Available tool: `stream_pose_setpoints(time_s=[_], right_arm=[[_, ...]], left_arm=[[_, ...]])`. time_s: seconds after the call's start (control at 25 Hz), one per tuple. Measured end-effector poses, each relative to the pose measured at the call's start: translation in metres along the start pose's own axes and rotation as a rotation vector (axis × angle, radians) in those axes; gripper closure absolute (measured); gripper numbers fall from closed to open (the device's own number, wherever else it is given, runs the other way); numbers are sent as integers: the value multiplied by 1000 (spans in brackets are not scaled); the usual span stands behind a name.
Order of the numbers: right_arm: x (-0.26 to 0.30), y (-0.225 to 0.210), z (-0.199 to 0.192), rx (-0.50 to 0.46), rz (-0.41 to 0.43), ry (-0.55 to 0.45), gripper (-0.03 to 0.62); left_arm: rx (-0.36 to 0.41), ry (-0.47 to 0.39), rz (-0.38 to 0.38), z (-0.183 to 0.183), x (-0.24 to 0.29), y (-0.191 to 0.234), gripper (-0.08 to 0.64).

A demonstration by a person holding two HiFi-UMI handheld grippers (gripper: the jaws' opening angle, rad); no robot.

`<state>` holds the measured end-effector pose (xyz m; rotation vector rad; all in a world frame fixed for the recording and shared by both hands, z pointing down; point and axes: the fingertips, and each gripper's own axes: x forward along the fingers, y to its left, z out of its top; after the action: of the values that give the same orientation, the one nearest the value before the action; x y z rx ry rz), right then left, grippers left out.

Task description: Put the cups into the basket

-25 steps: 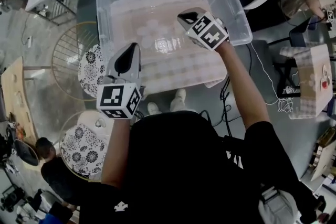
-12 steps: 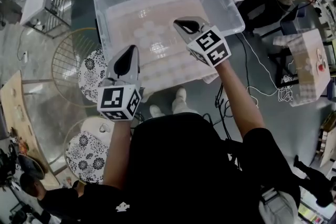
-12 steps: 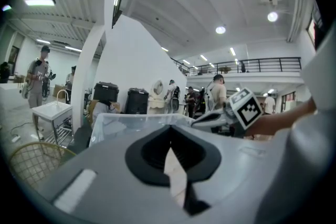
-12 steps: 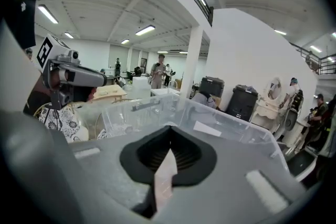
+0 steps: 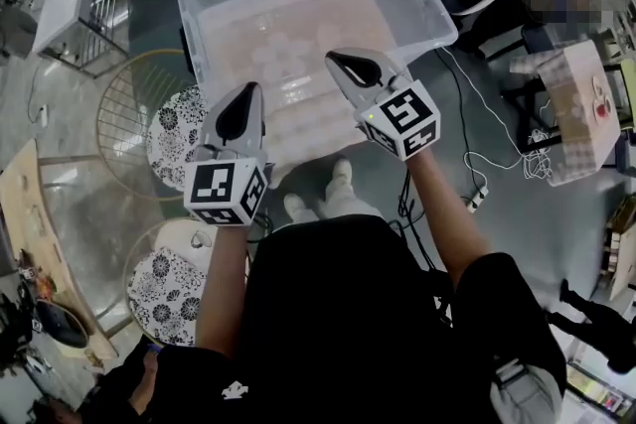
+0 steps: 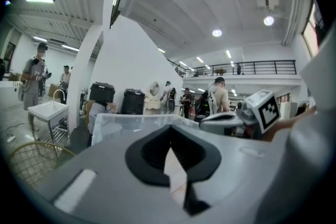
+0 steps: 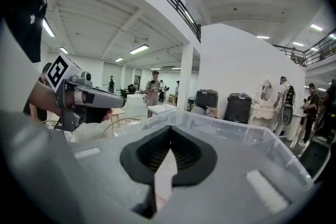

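A large clear plastic bin (image 5: 429,10) stands in front of me, and several faint clear cups (image 5: 288,65) lie on its floor. My left gripper (image 5: 249,87) hangs shut and empty at the bin's near left corner. My right gripper (image 5: 332,58) is shut and empty above the near part of the bin. A gold wire basket (image 5: 124,119) sits on the floor left of the bin. In the left gripper view the jaws (image 6: 169,134) meet with nothing between them, and the bin's rim (image 6: 131,119) lies beyond. The right gripper view shows its jaws (image 7: 169,132) closed over the bin (image 7: 236,134).
Two round floral-patterned stools (image 5: 171,136) (image 5: 159,285) stand left of my legs. A white cable (image 5: 467,114) runs over the floor at the right, near a stack of boxes (image 5: 576,109). A white wire rack (image 5: 75,5) stands at far left. People stand in the hall behind.
My right gripper has drawn back toward me, from over the bin's middle to its near part. The left gripper has stayed put.
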<state>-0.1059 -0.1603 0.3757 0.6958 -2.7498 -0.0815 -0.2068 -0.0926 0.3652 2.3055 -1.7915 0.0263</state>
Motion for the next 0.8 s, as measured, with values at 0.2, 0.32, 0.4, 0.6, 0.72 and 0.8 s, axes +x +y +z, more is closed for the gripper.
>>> stream_pose_setpoints(time_s=[0.2,0.32,0.4,0.6,0.72,0.8], right_arm=[[-10,9,-7,44,-34,-5,591],[-21,13,-2,47,-49,-22,591],[-28,15,-1,54,-52,-32,591],[-47,16,0,64,-47,-60,591],[-56,14,-2,85,-43,-74,591],[-62,14,-7,92,-39,-75,591]], left_arm=[[-19,-13,-40,1,-6,-10,555],[-8,-15,-51,1,-6,-18,555],[-2,-15,-52,1,-6,-24,555],[35,-13,-53,1,-6,-48,555],[9,-14,-38,1,-5,-58,555],[2,-16,-27,1,-4,-67,555]])
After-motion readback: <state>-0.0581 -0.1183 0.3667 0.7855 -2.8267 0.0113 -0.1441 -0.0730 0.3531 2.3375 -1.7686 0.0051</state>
